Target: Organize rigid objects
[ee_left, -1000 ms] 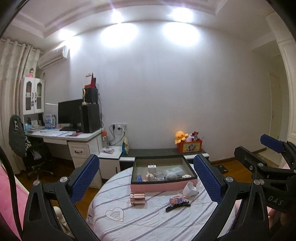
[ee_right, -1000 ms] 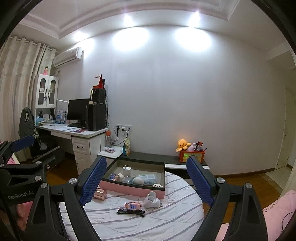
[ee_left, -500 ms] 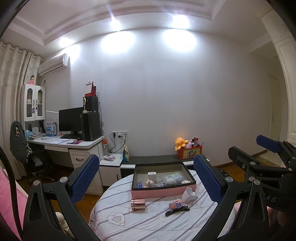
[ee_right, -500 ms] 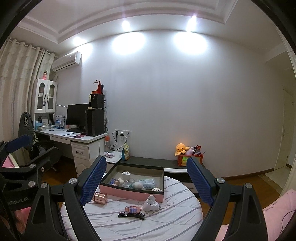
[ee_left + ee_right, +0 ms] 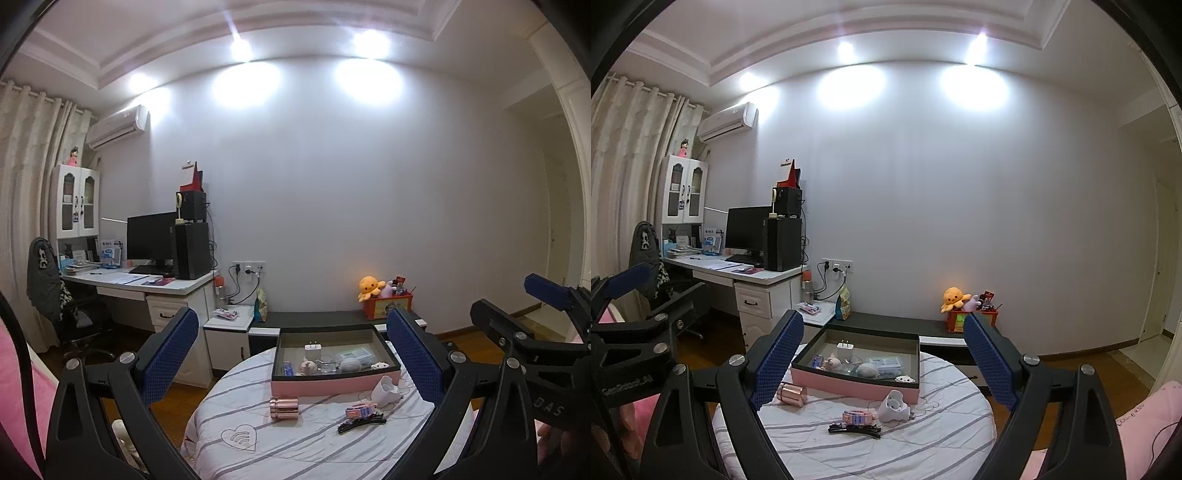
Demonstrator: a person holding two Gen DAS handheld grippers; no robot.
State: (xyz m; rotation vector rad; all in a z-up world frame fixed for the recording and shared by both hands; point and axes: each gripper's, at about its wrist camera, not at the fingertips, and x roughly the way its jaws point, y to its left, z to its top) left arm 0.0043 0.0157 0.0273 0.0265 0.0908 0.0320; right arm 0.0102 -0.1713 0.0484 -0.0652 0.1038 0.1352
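Observation:
A pink open box point(image 5: 334, 384) point(image 5: 849, 384) with several small items inside sits on a round table with a striped white cloth point(image 5: 295, 443) point(image 5: 923, 443). In front of it lie a rose-gold cylinder point(image 5: 283, 407) point(image 5: 792, 394), a white cup-shaped item point(image 5: 384, 391) point(image 5: 894, 406), a pink clip point(image 5: 360, 410) point(image 5: 857, 417) and a black hair clip point(image 5: 360, 424) point(image 5: 854, 429). My left gripper point(image 5: 291, 354) and right gripper point(image 5: 882, 354) are both open and empty, held back from and above the table.
A white desk point(image 5: 147, 284) with a monitor and speakers stands at the left, with a chair point(image 5: 48, 288) beside it. A low dark bench point(image 5: 314, 317) with a toy box point(image 5: 386, 304) runs along the wall. Pink bedding point(image 5: 1145, 424) lies at the right.
Both cameras have tilted upward and drawn back a little, so the table and box sit lower in view. Both grippers stay open. Nothing on the table has moved.

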